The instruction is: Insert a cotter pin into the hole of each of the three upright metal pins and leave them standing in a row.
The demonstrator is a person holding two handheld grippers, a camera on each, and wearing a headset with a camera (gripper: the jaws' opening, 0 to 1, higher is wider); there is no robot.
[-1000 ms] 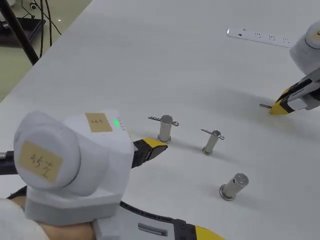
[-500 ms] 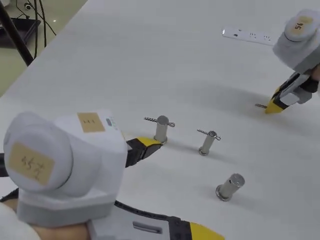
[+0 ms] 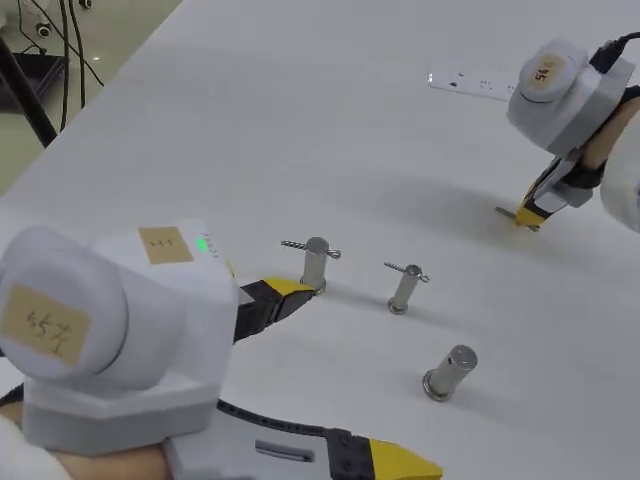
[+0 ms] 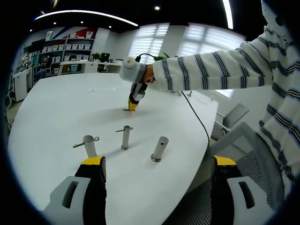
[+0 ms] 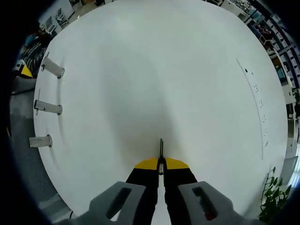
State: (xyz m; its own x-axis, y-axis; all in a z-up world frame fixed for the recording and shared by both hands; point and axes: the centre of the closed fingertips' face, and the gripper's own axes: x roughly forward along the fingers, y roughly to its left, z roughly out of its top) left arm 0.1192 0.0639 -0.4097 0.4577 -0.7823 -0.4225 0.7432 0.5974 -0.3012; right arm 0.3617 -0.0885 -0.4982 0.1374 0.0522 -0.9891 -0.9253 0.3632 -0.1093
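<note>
Two of the three pins carry cotters through their heads: the left pin point(image 3: 315, 262) and the middle pin point(image 3: 405, 287). The bare pin point(image 3: 448, 372) stands nearest the person, with nothing touching it.

The last cotter point(image 5: 161, 150) is well apart from the row, across the surface point(image 3: 300, 130). It is clamped between the closed fingers of the right gripper point(image 5: 161, 165) and juts forward, low over the surface. The left gripper point(image 4: 158, 164) has its fingers wide apart and holds nothing. One finger point(image 3: 280, 295) sits just beside the base of the left pin.

The main risk is probably toppling. The bare pin is tall on a small foot, so a sideways push from the cotter would likely tip it unless the left gripper braces it first. Which way its hole faces cannot be made out, so a misjudged approach could glance off the head. The cotter is thin and could swivel or slip in the grip, spoiling the aim. A careless sweep of the left finger could also knock over the left pin and break the row.
</note>
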